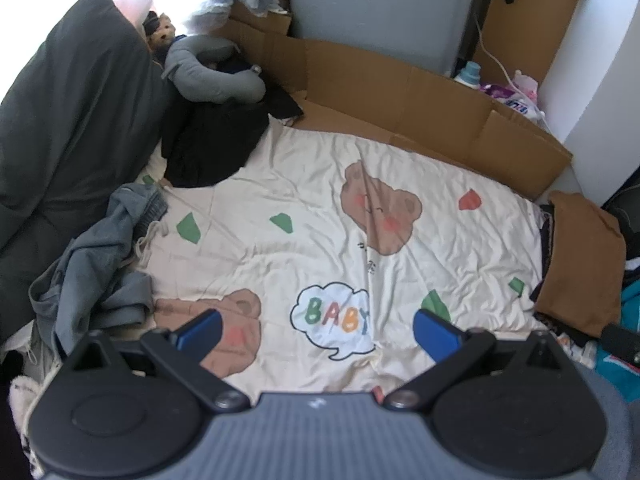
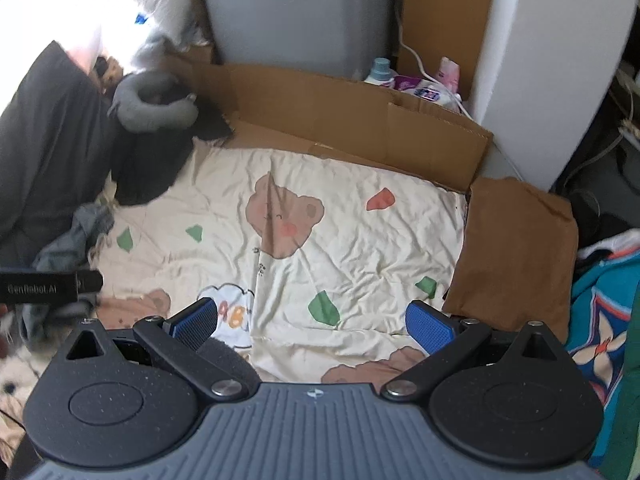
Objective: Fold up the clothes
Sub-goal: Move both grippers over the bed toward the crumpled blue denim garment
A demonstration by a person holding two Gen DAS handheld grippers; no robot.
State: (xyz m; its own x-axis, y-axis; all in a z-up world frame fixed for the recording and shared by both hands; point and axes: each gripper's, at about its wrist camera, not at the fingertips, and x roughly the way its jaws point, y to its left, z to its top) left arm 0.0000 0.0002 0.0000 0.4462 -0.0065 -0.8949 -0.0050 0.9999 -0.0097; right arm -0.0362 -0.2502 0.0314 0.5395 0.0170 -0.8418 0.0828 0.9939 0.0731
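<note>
The left gripper hovered over the near edge of the bed, its blue pads spread wide with nothing between them. The right gripper hung in the same way, wide open and empty, above the cream sheet printed with bears and a "BABY" cloud.

In the left wrist view a crumpled grey garment lay at 9 o'clock on the sheet's edge, loose and unfolded, just beside a dark quilt heaped at 10 o'clock. A black garment lay bunched at 11 o'clock, with a grey neck pillow resting on its far side. A folded brown garment lay flat at 3 o'clock, on top of a stack at the bed's right edge. A cardboard sheet stood along the far side of the bed from 12 to 2 o'clock.

In the right wrist view the brown garment sat at 2 o'clock, near the right pad, and the left gripper's body showed at 9 o'clock above the grey garment.
</note>
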